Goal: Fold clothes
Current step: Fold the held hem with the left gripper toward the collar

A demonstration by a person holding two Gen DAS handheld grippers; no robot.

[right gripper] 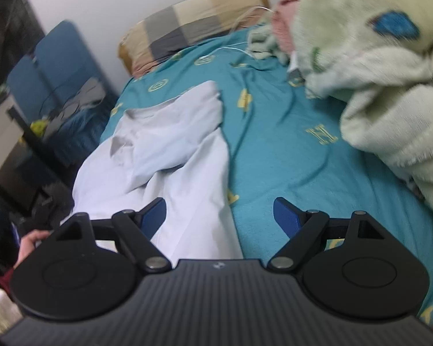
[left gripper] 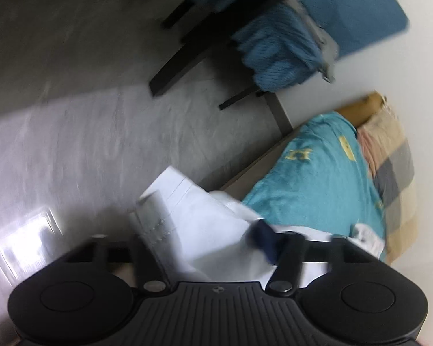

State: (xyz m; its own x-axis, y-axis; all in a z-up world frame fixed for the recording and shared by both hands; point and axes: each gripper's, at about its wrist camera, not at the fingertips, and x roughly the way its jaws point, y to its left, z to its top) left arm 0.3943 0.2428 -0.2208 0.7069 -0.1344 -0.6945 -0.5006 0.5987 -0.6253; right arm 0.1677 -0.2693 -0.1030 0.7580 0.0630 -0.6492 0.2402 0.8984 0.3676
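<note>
A white garment (right gripper: 170,150) lies spread along the left side of a bed with a teal sheet (right gripper: 280,144); one sleeve is folded across its upper part. My right gripper (right gripper: 219,210) hovers open over the garment's near edge, its blue pads (right gripper: 285,216) wide apart and touching nothing. In the blurred left wrist view, a bunched hem of the white garment (left gripper: 193,216) stands up at the bed's edge and fills the gap between the fingers of my left gripper (left gripper: 205,239). The blue pad (left gripper: 264,240) presses its right side, and the cloth hides the other pad.
A plaid pillow (right gripper: 187,26) lies at the head of the bed and a fluffy green blanket (right gripper: 375,86) is heaped on the right. A blue chair (left gripper: 346,14) draped with clothes stands on the grey floor (left gripper: 72,101) beside the bed. A hand (right gripper: 29,242) shows at the lower left.
</note>
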